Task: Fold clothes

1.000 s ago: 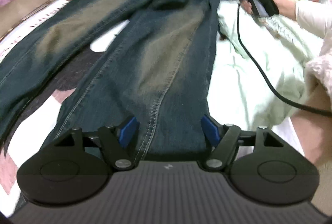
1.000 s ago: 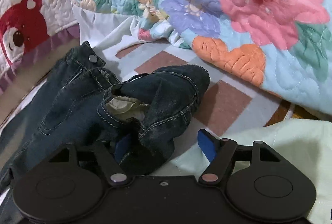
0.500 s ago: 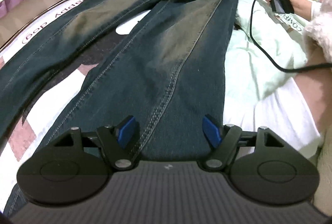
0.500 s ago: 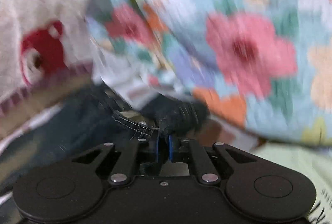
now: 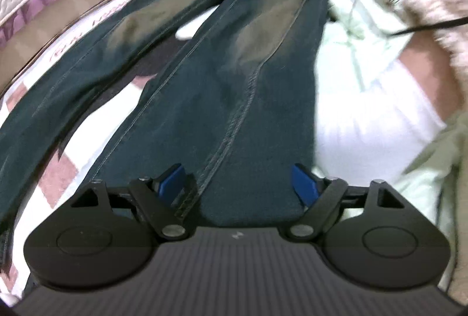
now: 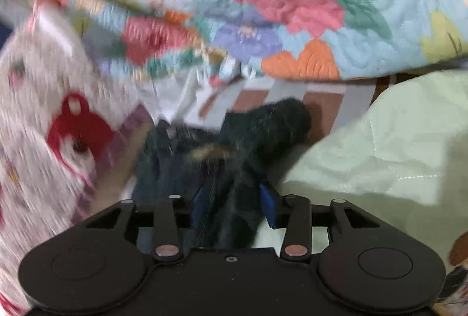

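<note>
Stretching from the lower centre to the top of the frame, the jeans [image 5: 239,87] lie flat – left gripper [image 5: 238,184] spread wide over a leg hem, unclamped; right gripper [image 6: 234,199], clenched half a second ago, opening around the bunched waistband.

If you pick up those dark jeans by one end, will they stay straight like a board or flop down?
They will probably flop: the jeans lie limp on the bed, and the waist end bunches into folds at the right gripper, whose jaws are opening around it. They look fairly heavy for cloth, with thick stitched seams. Probably not slippery, since denim looks rough.
</note>
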{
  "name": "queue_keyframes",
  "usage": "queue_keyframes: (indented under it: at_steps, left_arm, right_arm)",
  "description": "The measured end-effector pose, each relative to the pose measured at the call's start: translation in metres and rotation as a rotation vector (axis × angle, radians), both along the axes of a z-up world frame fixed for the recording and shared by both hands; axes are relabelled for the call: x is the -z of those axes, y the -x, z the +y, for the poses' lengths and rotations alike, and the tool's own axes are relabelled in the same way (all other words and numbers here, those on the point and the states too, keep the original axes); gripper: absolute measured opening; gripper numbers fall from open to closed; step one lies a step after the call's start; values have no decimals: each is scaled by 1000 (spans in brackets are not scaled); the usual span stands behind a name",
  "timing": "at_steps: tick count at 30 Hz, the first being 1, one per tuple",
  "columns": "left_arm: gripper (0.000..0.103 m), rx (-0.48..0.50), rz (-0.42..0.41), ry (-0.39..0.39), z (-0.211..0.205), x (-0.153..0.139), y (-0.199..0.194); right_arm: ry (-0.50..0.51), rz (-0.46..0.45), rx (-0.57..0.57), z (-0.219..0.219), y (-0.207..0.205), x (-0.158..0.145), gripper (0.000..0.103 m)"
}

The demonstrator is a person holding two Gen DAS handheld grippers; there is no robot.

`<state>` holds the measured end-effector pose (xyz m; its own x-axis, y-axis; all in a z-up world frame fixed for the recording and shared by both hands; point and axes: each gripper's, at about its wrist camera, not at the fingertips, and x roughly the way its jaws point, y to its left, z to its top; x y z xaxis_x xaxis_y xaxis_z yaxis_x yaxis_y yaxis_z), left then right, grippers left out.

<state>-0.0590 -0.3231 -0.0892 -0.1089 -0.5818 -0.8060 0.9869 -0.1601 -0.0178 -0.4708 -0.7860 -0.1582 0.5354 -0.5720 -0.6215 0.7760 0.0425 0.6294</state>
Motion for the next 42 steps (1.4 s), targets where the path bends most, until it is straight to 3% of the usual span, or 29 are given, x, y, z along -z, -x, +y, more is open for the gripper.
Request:
queue_keyframes:
  at_steps: [2,5,8,9,10,11,14,18,22,26,30,33,35,37,39,41,42]
  left_arm:
    - [71,9,8,33,3,-4,4]
    - [71,21,4,37,3,-5,12]
    - [71,28,-11,2,0,4,19]
    - [72,26,-27,-12,-2,7,22]
    - [73,20,-42,-23,-4,11,25]
    - [73,8,-41,-24,-4,12,26]
    - [73,-22,16,-30,-5,11,25]
    - [74,-24,1,-31,-5,12,31]
    - [74,26,-104,-49,1,24,47]
    - [74,-14,-64,-37,1,20,48]
    - [72,-41,-177,-77,-5,28,48]
    - [51,-32,-194,-95,-6,29,46]
    - [26,-5,-203,-90,-8,24,49]
    - [16,-18,-234,-73,-10,21,50]
    - [21,-61,-308,-43,-12,19,49]
    - [47,-81,-412,-12,-15,23,49]
    - [50,-89,-437,-4,-17,25,47]
  right_arm:
    - [-12,63,-49,3,-12,3,55]
    - [-29,68,-96,4,-26,16,73]
    - [42,135,-58,16,-43,18,72]
    - [76,151,-66,22,-49,16,69]
    - [114,160,-90,28,-55,12,51]
    - [157,174,-110,35,-60,8,21]
    - [245,74,-49,44,-43,-9,9]
    - [329,-47,31,51,-20,-25,7]
    - [296,109,-38,43,-29,-15,7]
    - [267,66,-25,44,-20,-12,7]
    - [238,4,-6,41,-17,-6,7]
    - [226,-39,-3,36,-18,-6,7]
    - [219,-49,-15,32,-20,-8,9]
    - [208,-57,-19,29,-20,-8,15]
    - [194,-68,-13,27,-16,-6,16]
    - [198,-61,-19,25,-15,-4,18]
    - [201,-55,-22,24,-15,-3,18]
